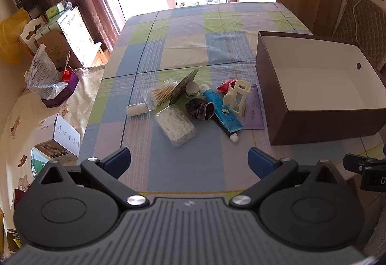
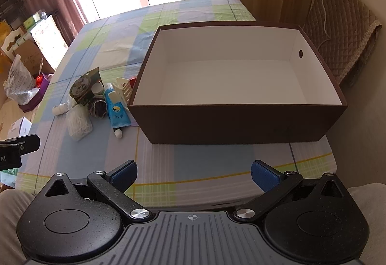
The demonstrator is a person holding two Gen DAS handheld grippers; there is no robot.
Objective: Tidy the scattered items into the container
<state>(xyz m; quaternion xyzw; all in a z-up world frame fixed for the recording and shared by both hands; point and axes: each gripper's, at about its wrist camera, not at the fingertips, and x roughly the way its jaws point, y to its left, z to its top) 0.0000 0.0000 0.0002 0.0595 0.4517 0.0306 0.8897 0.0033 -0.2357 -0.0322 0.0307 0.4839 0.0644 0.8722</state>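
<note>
- Grippers: left gripper (image 1: 189, 160) and right gripper (image 2: 194, 174) both spread wide, holding nothing, low over counter (image 1: 183, 166) near edge.
- Scattered items (image 1: 193, 108) ahead of left gripper, just left of box (image 2: 236, 120).
- Box straight ahead of right gripper.

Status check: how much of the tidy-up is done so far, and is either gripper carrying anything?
Nothing looks done: the brown box shows only bare white floor inside. Nothing is in hand either; the left gripper and right gripper are both open and empty, short of the pile. All of it is left on the table beside the box: blue tube, clear case of floss picks, cotton swabs, white bottle, cream hair claw, dark scrunchie and the rest.
</note>
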